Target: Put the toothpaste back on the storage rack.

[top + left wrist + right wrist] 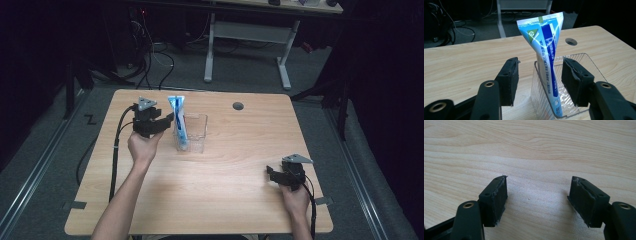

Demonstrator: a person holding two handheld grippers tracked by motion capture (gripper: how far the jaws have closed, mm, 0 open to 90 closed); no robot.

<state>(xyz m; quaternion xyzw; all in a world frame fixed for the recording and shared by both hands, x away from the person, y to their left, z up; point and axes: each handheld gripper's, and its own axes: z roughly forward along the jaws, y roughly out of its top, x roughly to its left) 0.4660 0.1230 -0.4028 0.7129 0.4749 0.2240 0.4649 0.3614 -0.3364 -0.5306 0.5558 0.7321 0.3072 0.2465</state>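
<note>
Blue-white tube (545, 62) upright in clear bin (587, 62), placement looks done | L gripper (540, 81) wide, straddling tube, ungripped | R gripper (537, 200) wide, idle at table's (225, 185) 4 o'clock

Clear plastic bin (196, 131), landmark, stood alone on the far-left part of the wooden table (235, 200); its one content, a blue-and-white toothpaste tube (179, 122), stood upright against the bin's left wall and rose well above the rim, leaving the bin's right portion open from above. Left gripper (167, 120) was just left of the bin, jaws spread wide either side of the tube, not touching it. Right of and nearer than the bin lay bare tabletop, where the right gripper (270, 174) sat with jaws parted.
</note>
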